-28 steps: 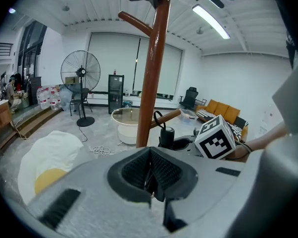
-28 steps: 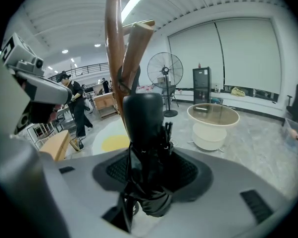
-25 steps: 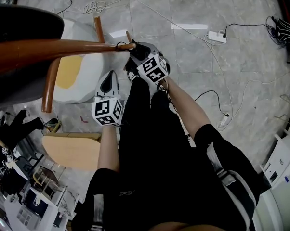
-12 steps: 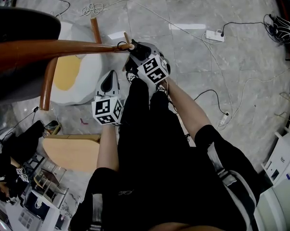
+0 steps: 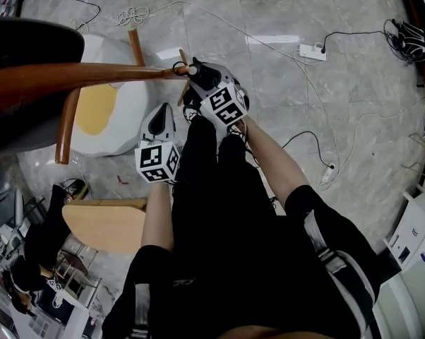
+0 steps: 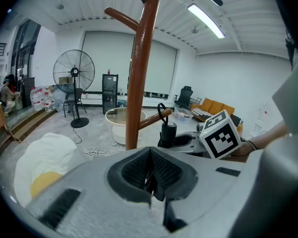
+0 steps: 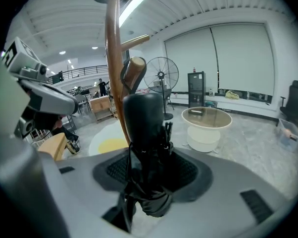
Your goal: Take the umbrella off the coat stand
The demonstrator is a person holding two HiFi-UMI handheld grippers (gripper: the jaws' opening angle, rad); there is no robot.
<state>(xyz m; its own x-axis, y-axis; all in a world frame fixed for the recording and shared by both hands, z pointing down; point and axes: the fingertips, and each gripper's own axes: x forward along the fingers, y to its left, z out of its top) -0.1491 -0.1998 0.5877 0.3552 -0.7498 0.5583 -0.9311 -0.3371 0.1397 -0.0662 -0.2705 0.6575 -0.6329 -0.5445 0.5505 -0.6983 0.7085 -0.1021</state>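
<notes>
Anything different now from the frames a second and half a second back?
Only a bystander in dark clothes at the head view's lower left has walked further down the picture. The right gripper stays shut on the umbrella, its strap still looped over the peg; the left gripper stays shut and empty beside it.

An open office-like studio: ceiling strip lights point(image 6: 206, 21), a pedestal fan point(image 6: 74, 72), power strip point(image 5: 312, 51) on marble floor point(image 5: 382, 76).
</notes>
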